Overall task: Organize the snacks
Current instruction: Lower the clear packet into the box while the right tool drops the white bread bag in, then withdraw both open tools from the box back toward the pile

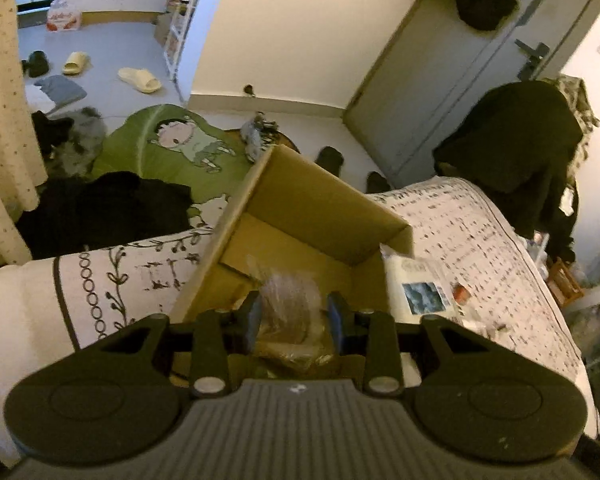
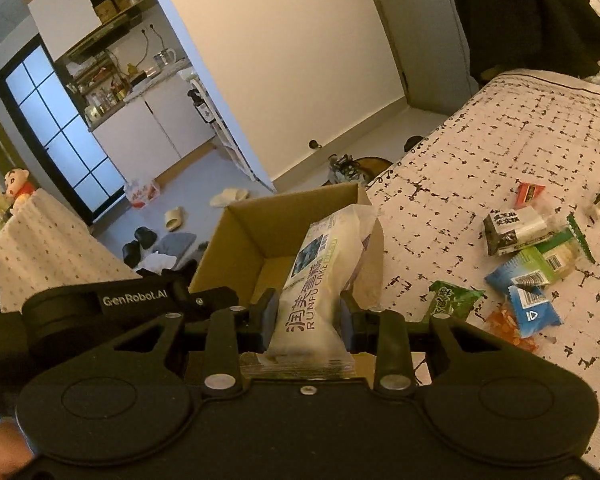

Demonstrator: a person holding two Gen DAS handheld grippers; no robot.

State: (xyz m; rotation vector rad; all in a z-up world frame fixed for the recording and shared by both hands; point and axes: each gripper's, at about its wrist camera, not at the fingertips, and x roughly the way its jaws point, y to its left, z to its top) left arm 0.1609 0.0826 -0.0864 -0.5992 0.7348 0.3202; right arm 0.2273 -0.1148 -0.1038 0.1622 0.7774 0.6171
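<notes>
both grippers, left pinching a clear-wrapped pastry and right a cake packet, should lower well into the cardboard box before their fingers spread.

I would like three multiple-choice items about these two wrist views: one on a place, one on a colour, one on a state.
1. Where does the brown cardboard box stand?
A. on the patterned bed cover
B. on the grey floor
C. on the kitchen counter

2. What colour is the packet lying nearest the right gripper on the cover?
A. red
B. green
C. black

3. What is between the fingers of the left gripper?
A. nothing
B. a yellow slipper
C. a clear plastic bag with something brown inside

Answers:
1 A: the white patterned bed cover lies under and around the box.
2 B: the green snack packet is closest.
3 C: the clear plastic bag sits between the blue pads over the box.
</notes>
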